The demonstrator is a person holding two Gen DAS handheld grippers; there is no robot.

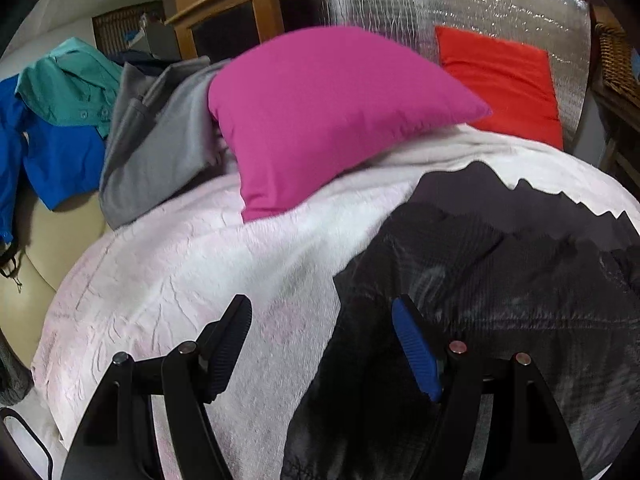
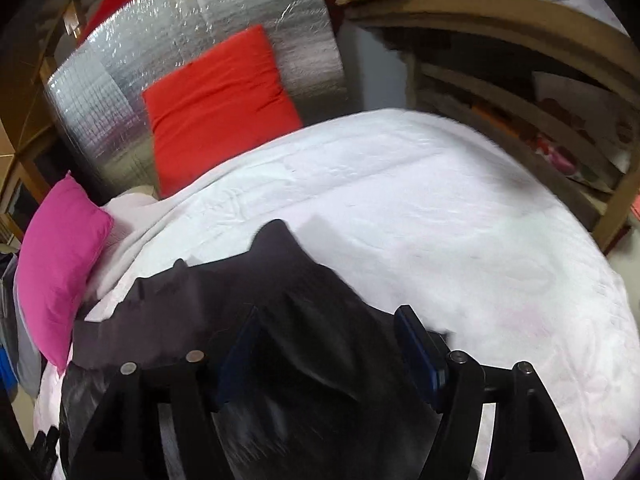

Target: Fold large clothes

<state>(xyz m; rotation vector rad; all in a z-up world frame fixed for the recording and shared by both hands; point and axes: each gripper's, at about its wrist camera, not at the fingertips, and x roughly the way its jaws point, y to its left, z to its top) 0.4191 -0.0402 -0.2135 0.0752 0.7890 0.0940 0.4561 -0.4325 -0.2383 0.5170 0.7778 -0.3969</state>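
Two hand-held grippers hang over a white bedspread (image 2: 440,208). The left hand-held gripper (image 1: 322,344) gapes wide, empty, its right pad above the near-left edge of the dark jacket (image 1: 500,280). The right hand-held gripper (image 2: 328,344) stands apart too, jacket cloth bunched between its fingers, unpinched

Black 2-finger grippers with blue pads

The left gripper (image 1: 322,344) has black linkage arms with 4 round silver pivot pins; its pad nearer the pink pillow (image 1: 320,120) is ribbed black, the other ribbed blue. The right gripper (image 2: 326,348) shows the same black arms, 4 silver pins and dark blue pads.
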